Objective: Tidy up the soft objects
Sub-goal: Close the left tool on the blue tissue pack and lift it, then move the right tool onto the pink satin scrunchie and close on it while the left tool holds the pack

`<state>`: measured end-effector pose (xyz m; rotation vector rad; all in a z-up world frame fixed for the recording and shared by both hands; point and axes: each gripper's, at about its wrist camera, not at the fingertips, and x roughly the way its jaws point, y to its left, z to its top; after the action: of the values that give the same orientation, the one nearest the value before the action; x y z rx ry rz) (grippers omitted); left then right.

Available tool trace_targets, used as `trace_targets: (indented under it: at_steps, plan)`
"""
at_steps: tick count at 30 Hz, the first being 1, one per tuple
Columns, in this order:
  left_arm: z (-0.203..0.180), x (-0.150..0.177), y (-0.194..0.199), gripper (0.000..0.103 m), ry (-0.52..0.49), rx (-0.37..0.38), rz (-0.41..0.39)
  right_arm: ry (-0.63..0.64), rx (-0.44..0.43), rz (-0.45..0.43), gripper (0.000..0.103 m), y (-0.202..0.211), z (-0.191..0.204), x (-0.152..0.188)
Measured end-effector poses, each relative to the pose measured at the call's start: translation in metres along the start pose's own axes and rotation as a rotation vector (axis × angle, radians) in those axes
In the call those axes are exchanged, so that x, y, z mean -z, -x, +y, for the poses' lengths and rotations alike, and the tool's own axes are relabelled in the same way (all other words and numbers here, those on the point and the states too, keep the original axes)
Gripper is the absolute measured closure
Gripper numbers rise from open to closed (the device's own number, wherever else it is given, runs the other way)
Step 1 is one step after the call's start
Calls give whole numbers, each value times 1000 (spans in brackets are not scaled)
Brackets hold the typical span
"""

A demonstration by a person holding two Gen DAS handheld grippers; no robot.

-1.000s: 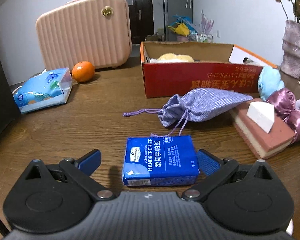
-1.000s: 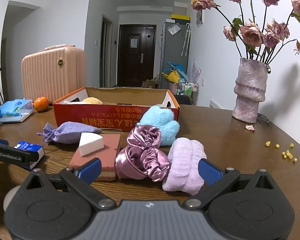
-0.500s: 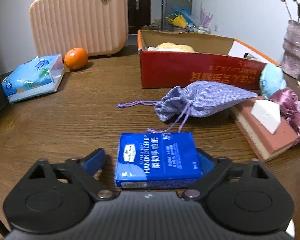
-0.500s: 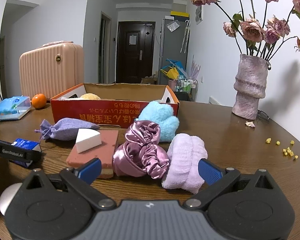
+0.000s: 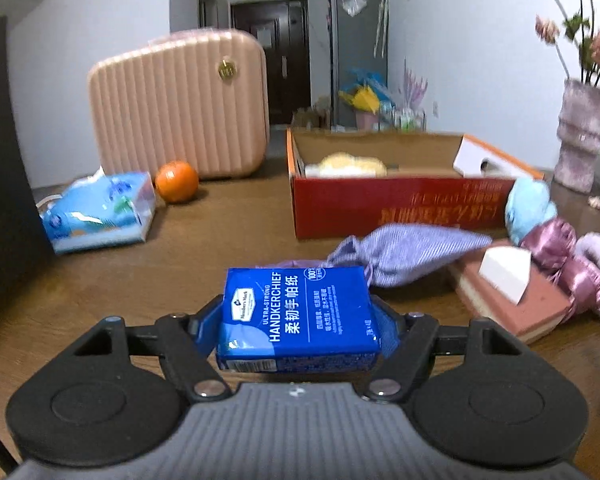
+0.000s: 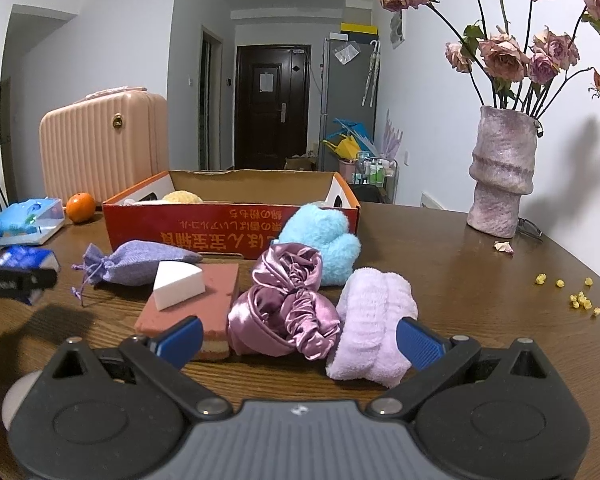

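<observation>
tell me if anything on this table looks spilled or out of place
Yes: small yellow crumb-like bits lie scattered on the brown wooden table, on the right, and a dried fallen petal lies near the foot of the textured pink vase. The red cardboard box has its printed text upside down.

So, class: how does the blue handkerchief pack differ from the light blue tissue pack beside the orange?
The blue handkerchief pack sits between the left gripper pads, whose jaws are closing; the light blue tissue pack lies free on the table. The handkerchief pack is dark blue with white lettering; the tissue pack is pale with a cartoon print. Both are soft paper-tissue packs.
</observation>
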<state>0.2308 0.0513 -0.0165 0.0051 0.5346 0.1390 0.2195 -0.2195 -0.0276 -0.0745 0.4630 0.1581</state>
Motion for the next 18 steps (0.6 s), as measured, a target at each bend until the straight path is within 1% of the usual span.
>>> trace_targets:
  at_steps: [5,9,13,18]
  plan:
    - [5,-3,25,28,37,4,-74,-2,1,-2,0,0,0,0]
    - [6,-4,43,28,58,18,-116,-2,1,-3,0,0,0,0]
    - [2,-3,49,28,53,29,-131,-3,4,-2,0,0,-1,0]
    - [1,-2,48,28,49,31,-129,-8,6,-5,0,0,-2,0]
